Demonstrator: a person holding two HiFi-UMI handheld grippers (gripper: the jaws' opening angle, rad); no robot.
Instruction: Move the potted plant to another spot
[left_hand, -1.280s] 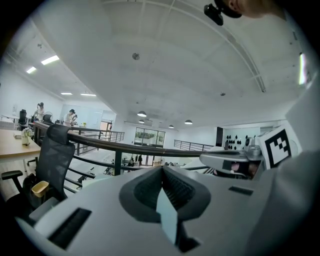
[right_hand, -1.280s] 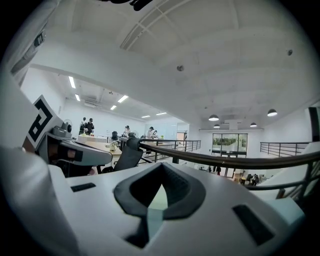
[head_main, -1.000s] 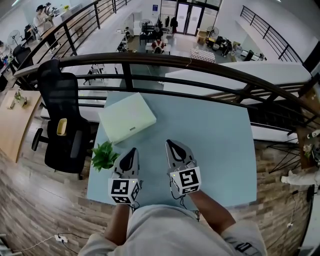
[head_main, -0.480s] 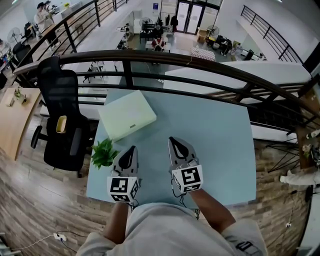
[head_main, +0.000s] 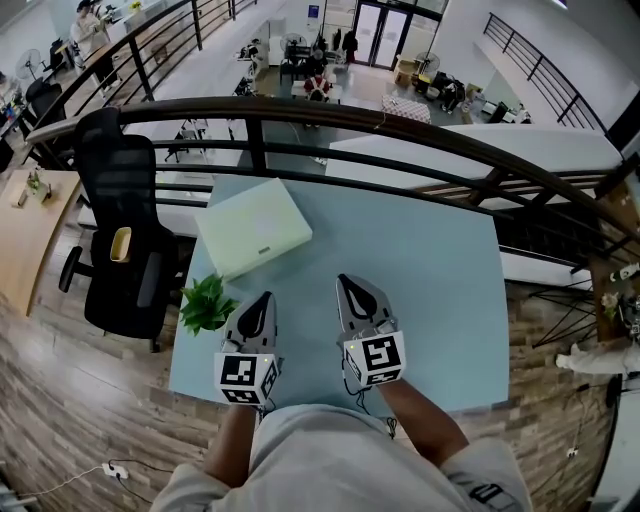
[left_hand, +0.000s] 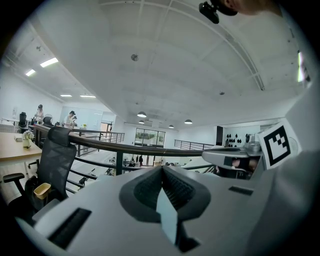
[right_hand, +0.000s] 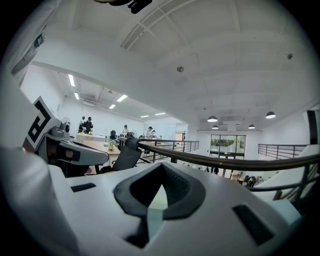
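Small green leafy potted plant (head_main: 207, 305) stands at left edge of pale blue worktop (head_main: 420, 290), just beside left claw (head_main: 260, 302); it and right claw (head_main: 348, 287) have jaws pressed together, holding nothing; scene fits plant awaiting pickup or just set down.

**Plant at table's left edge**

Potted plant (head_main: 206, 306) sat on the table's (head_main: 430, 270) near-left edge, with a flat box (head_main: 253, 230) behind it. Left gripper (head_main: 261, 302) was just right of the plant, right gripper (head_main: 347, 287) beside that. Chair (head_main: 125, 250) stood left of the table, railing (head_main: 400, 128) behind.
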